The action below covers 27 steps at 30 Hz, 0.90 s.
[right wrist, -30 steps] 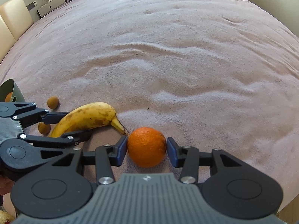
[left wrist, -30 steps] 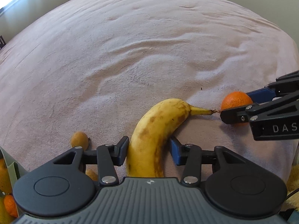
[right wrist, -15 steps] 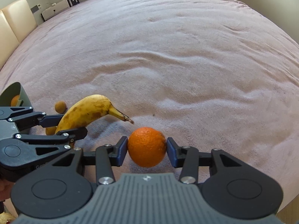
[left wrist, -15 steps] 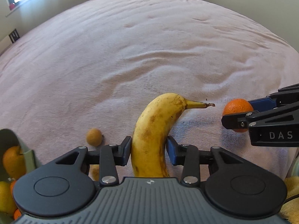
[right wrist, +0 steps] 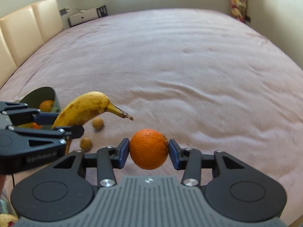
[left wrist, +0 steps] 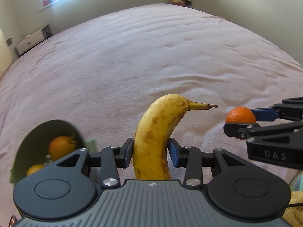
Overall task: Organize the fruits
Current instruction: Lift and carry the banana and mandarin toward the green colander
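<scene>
Above the pink-blanketed bed (left wrist: 151, 56), the left hand-held gripper (left wrist: 150, 153) clamps a soft, bruisable spotted yellow banana (left wrist: 157, 132) mid-body, while the right hand-held gripper (right wrist: 149, 152) clamps a firm round orange (right wrist: 148, 148) across its middle.

My left gripper (left wrist: 150, 152) is black, with a grey ribbed top, two big round parts and shiny silver screws. Its fingers (left wrist: 173, 153) have blue pads. My right gripper (right wrist: 149, 152) looks the same. White letters say "DAS" on its side, and "GenRobot" on the left one's.
</scene>
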Motion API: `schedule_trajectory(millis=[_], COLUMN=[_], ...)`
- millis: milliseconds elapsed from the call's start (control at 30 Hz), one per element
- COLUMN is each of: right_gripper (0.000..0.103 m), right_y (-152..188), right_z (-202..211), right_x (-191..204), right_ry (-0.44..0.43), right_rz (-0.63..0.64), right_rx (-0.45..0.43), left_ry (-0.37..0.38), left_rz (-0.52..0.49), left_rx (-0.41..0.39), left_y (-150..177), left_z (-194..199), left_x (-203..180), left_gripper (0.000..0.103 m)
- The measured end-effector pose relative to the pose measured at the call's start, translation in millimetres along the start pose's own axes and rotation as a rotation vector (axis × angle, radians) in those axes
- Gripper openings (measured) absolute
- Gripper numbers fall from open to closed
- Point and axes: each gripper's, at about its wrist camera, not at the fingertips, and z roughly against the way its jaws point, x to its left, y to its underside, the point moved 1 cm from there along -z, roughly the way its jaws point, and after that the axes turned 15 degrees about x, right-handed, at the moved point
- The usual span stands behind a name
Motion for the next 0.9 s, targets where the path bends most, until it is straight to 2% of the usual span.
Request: schedule_trajectory(millis=[133,433,900], right_gripper=[0.043,0.042,0.042], right_y=[-4.7,-17.7,-39.0], right_z=[10.0,17.1,22.2], right_x=[22.0,70.4,144.5], right_ry=[-0.009,-0.058,-0.127], right_rz=[0.056,0.157,0.309], right_rx=[-0.046,-0.102,-0.163], left_ry=[-0.011,-0.059,-0.134], left_rz=[0.056,0.112,0.381], left_rx=[-0.012,-0.067,-0.075], left_y=[4.3,15.6,34.7], left_z=[14.5,43.4,53.3], left_x=[22.4,58.4,144.5], left_gripper=[0.045,0.045,0.045])
